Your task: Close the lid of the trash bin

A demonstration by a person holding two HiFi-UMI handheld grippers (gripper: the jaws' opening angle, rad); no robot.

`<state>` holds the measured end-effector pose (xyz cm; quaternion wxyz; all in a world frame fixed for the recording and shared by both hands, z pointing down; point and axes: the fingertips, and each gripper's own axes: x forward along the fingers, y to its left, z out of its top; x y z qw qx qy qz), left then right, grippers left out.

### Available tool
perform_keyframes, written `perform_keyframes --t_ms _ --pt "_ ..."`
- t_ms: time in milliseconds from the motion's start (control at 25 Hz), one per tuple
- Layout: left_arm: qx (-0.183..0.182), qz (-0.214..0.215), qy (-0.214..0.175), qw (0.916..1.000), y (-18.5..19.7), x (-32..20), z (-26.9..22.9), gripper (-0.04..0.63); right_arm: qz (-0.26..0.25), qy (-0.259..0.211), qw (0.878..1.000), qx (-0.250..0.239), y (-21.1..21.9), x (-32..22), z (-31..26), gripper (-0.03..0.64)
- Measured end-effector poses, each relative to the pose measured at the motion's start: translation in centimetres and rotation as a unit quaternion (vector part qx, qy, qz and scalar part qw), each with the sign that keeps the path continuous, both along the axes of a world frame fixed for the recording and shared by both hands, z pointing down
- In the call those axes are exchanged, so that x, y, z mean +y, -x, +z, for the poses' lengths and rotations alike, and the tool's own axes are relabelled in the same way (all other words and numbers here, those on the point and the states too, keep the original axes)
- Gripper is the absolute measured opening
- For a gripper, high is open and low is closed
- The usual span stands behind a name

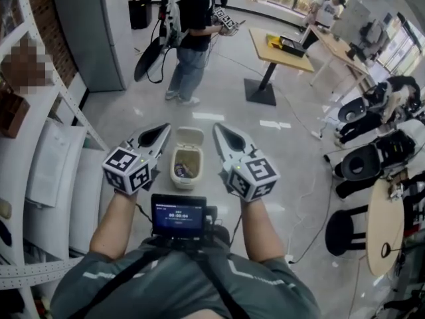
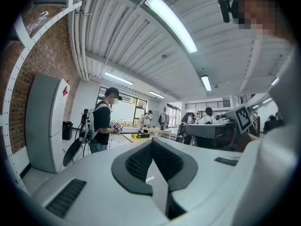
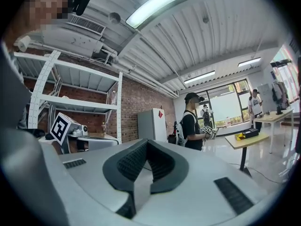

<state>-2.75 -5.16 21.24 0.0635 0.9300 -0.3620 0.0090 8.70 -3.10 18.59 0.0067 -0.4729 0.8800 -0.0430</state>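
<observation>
A small cream trash bin (image 1: 187,167) stands on the floor between my two grippers in the head view. Its lid (image 1: 190,137) is tipped up at the far side, and rubbish shows inside. My left gripper (image 1: 162,132) hovers just left of the bin, shut with nothing in it. To the bin's right my right gripper (image 1: 220,131) is also shut and empty. Both are apart from the bin and above it. In the left gripper view the left gripper (image 2: 153,143) points out across the room, as does the right gripper (image 3: 146,143) in its own view; neither view shows the bin.
A person with a backpack (image 1: 192,35) stands further off on the shiny floor beyond the bin. White shelving (image 1: 41,168) runs along the left, with a grey cabinet (image 1: 93,32) behind it. A yellow-topped table (image 1: 281,49) is at the back, and black chairs (image 1: 362,163) are to the right.
</observation>
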Motion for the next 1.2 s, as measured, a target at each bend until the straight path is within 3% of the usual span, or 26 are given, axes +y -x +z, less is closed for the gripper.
perform_keyframes --t_ms 360,600,1000,1200 --pt "0.018 -0.028 -0.002 0.9995 -3.2 -6.2 -0.7 0.002 -0.035 -0.002 0.999 -0.018 -3.5 -6.5 0.1 0.011" --pt "0.001 -0.033 -0.004 0.9994 -3.7 -9.0 -1.0 0.002 -0.043 -0.003 0.999 -0.023 -4.1 -10.4 -0.3 0.011" --pt "-0.001 0.001 0.011 0.9999 -3.5 -12.5 -0.8 0.002 -0.002 0.029 0.999 -0.022 -4.7 -14.1 1.2 0.011" --pt "-0.004 0.024 0.018 0.9995 -1.0 -15.8 0.3 0.002 0.026 0.048 0.998 -0.016 -2.9 -17.1 2.7 0.011"
